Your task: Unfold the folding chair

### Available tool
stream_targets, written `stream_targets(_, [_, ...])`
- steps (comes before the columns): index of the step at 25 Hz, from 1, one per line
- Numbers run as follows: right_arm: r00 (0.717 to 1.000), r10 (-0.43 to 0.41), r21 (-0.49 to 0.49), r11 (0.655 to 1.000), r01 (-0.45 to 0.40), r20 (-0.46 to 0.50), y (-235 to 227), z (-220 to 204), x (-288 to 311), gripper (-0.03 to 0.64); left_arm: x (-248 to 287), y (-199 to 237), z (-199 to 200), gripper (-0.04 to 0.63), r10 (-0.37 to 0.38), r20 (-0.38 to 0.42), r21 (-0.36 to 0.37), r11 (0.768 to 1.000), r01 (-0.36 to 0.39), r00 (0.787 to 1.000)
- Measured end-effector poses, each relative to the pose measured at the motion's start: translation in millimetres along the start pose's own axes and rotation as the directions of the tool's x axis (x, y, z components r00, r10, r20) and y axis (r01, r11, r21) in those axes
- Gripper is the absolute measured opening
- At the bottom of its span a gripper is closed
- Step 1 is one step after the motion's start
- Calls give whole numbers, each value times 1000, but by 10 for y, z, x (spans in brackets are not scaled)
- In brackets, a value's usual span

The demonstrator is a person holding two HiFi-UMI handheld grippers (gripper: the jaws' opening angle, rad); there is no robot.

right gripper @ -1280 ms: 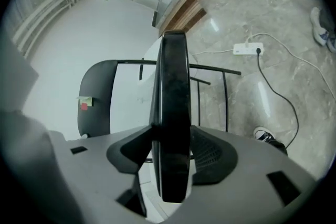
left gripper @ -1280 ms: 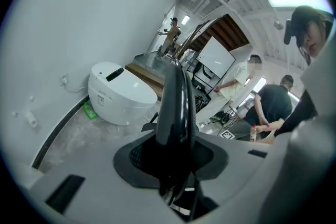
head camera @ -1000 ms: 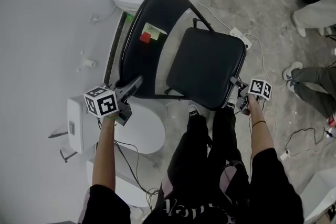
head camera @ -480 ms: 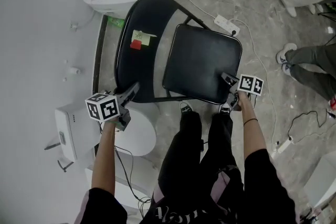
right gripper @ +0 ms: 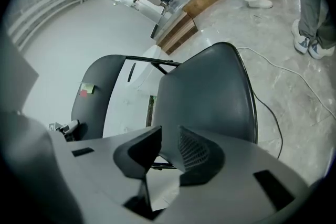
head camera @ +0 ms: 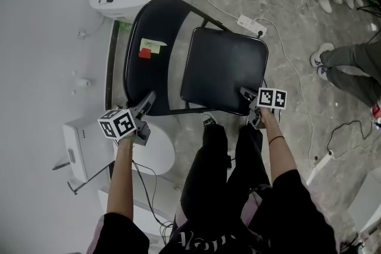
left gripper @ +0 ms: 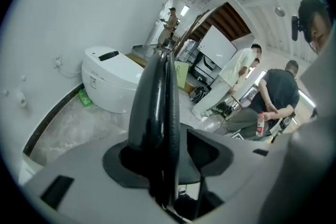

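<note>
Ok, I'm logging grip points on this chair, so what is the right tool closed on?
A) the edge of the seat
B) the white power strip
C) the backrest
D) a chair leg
A: in the right gripper view the right tool is clamped on the edge of the seat, at the corner nearest the person.

The right gripper (head camera: 246,93) has clamped the seat (head camera: 223,68) corner. The jaws of the left gripper (head camera: 147,102) have just been opening around the backrest (head camera: 152,71) edge.

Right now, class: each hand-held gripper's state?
Left hand-held gripper: jaws just opened, backrest between them.
Right hand-held gripper: just closed on the seat.
</note>
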State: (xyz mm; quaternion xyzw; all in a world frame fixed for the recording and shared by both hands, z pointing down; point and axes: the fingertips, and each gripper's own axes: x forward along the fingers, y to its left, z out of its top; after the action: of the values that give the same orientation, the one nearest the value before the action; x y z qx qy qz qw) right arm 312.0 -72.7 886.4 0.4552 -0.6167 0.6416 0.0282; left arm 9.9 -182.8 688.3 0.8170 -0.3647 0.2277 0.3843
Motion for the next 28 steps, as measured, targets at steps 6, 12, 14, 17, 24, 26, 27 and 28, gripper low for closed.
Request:
stream_targets(6, [997, 30, -39, 999, -27, 67, 299, 92, -288, 103, -336, 116, 50, 213, 66, 89, -70, 996, -60, 994])
stream_targets(12, [993, 35, -160, 987, -16, 116, 859, 140, -737, 100, -813, -31, -92, 213, 50, 81, -59, 997, -45, 995])
stream_targets(14, [988, 50, -167, 986, -25, 145, 1069, 176, -864, 95, -914, -145, -71, 213, 30, 104, -52, 998, -25, 994])
stream_targets(17, [980, 77, -156, 987, -48, 183, 1428, 150, -1047, 86, -1043, -344, -19, 213, -3, 140, -41, 999, 8, 990])
stream_targets(24, [961, 125, -181, 980, -81, 246, 2093, 71, -1469, 66, -1102, -983, 48, 164, -112, 199, -22, 993, 119, 974])
stream_targets(26, [955, 134, -187, 979, -85, 263, 2186, 40, -1606, 59, -1141, -1174, 70, 144, -135, 241, -37, 988, 148, 961])
stream_targets(27, [953, 139, -186, 978, -90, 270, 2215, 20, -1667, 57, -1158, -1260, 67, 138, -140, 255, -41, 987, 155, 957])
stream_targets(28, [950, 145, -184, 978, -96, 276, 2233, -3, -1726, 54, -1171, -1345, 51, 127, -141, 264, -44, 986, 158, 954])
